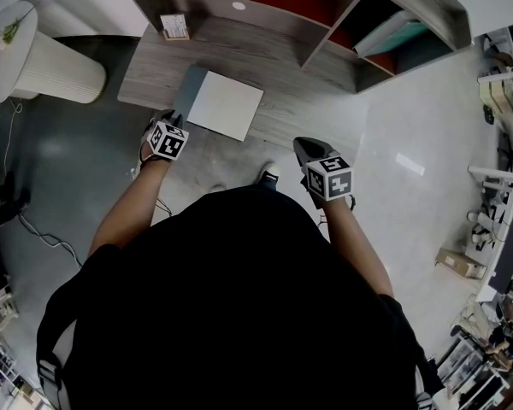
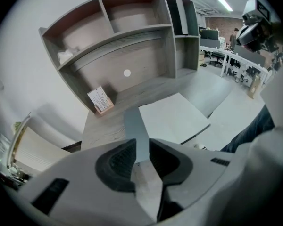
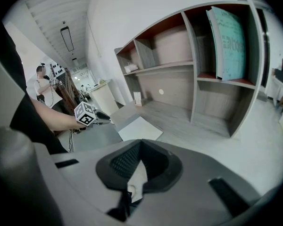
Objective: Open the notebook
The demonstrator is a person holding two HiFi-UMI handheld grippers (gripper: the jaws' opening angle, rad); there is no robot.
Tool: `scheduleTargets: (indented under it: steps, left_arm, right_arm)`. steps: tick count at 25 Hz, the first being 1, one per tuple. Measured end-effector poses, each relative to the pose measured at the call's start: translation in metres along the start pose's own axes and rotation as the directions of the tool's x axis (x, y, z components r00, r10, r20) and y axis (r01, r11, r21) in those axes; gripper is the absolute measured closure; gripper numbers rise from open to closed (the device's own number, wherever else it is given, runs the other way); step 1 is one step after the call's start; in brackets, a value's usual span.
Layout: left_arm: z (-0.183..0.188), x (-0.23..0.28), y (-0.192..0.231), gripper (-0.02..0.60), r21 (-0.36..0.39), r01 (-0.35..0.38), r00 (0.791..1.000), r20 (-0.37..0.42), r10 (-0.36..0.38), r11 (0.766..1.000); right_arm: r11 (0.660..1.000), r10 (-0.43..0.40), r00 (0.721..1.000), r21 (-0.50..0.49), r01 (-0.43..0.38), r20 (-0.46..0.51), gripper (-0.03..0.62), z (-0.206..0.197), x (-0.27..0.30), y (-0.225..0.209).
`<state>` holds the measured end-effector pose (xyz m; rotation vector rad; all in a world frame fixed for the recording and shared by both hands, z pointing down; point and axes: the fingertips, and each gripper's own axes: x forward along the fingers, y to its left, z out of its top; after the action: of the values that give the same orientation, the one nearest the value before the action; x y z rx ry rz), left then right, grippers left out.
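Note:
The notebook (image 1: 231,107) lies on the grey wooden desk (image 1: 291,118), a blank white page (image 2: 172,119) facing up. Its grey cover (image 1: 191,92) stands raised along the left edge. My left gripper (image 1: 175,120) is at the cover's near corner. In the left gripper view the cover (image 2: 134,126) runs between the jaws (image 2: 141,147), which stand a little apart, open. My right gripper (image 1: 301,143) hovers over the desk's front edge to the right of the notebook, holding nothing. Its tips (image 3: 139,145) meet, shut. From there the notebook (image 3: 140,128) lies ahead to the left.
A small desk calendar (image 1: 174,26) leans at the back of the desk. The shelf unit (image 1: 325,24) rises behind, with a teal folder (image 3: 228,36) in a right-hand compartment. A white cylinder (image 1: 43,62) stands left of the desk. A cable (image 1: 43,233) trails on the floor.

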<state>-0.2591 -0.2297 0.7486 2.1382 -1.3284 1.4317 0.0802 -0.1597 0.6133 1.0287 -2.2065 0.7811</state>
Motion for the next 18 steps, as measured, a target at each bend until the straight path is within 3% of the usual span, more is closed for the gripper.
scheduleTargets:
  steps: [12, 18]
  left_arm:
    - [0.014, -0.012, -0.003, 0.486, -0.072, 0.029, 0.999, 0.046, -0.025, 0.997]
    - [0.033, -0.025, 0.000, 0.488, -0.100, 0.032, 0.994, 0.112, -0.021, 0.994]
  right_arm:
    - [1.000, 0.000, 1.000, -0.009, 0.000, 0.009, 0.594, 0.002, -0.002, 0.004]
    - [1.000, -0.001, 1.000, -0.018, 0.001, 0.017, 0.594, 0.006, -0.006, 0.003]
